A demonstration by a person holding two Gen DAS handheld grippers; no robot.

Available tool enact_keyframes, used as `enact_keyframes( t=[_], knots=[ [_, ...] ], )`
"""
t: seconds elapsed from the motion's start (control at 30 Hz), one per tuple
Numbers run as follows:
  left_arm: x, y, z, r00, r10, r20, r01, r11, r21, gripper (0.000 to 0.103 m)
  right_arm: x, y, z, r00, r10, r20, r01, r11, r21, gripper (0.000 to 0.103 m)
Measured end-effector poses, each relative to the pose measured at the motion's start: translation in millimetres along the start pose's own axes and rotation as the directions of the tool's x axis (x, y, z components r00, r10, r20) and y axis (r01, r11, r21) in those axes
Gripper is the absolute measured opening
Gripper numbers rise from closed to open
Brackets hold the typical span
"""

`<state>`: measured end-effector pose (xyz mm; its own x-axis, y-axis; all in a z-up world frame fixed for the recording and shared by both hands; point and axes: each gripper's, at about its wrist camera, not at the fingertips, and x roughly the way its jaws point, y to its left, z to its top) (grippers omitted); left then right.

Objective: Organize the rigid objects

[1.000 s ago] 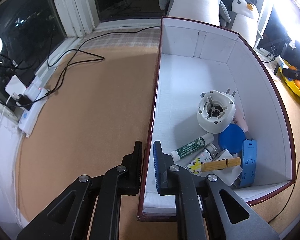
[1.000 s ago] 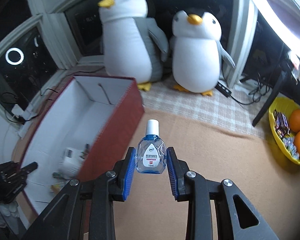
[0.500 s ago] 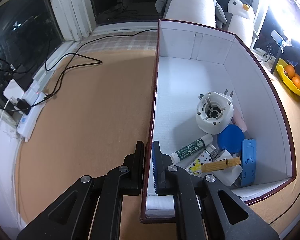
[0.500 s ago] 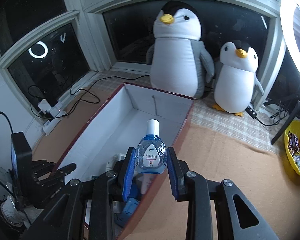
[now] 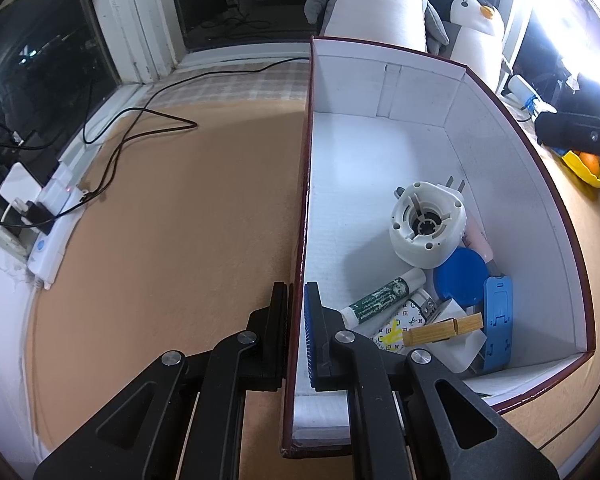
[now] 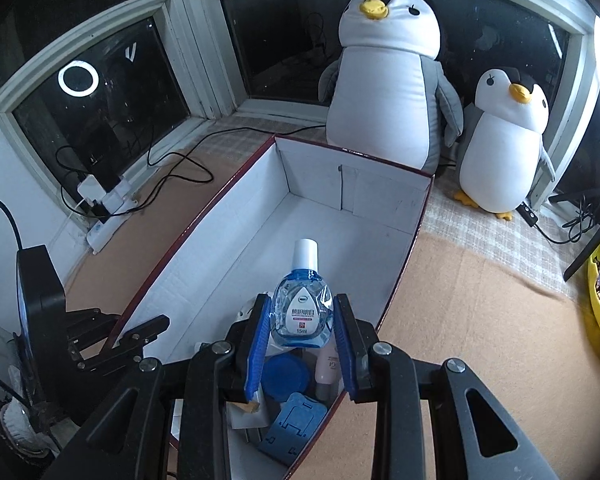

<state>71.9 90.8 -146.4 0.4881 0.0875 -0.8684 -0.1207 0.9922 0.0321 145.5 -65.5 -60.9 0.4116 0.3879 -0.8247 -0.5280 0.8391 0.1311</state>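
Right now my right gripper (image 6: 302, 342) clamps an eye-drop bottle (image 6: 302, 314) upright over the near end of the box (image 5: 516, 184). My left gripper (image 5: 296, 334) pinches the box's left wall, one finger outside, one inside. Down in the near right corner lie a white round part (image 5: 426, 226), a blue lid (image 5: 462, 276), a green tube (image 5: 382, 298), a clothespin (image 5: 444, 330) and a blue stand (image 5: 498, 320). Far of them, the box floor is bare.
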Motion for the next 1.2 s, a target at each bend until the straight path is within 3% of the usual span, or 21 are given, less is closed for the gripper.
enact_keyframes(
  t=[0.67, 1.2],
  knots=[
    [2, 0, 1, 1.0, -0.004, -0.004, 0.004, 1.0, 0.01, 0.007, -4, 10, -6, 1.0, -0.021, -0.007, 0.021, 0.999, -0.025, 0.04],
    [2, 0, 0, 1.0, -0.008, -0.004, 0.008, 1.0, 0.003, 0.007, -13, 9, -15, 1.0, -0.005, -0.006, 0.005, 1.0, -0.007, 0.043]
  ],
)
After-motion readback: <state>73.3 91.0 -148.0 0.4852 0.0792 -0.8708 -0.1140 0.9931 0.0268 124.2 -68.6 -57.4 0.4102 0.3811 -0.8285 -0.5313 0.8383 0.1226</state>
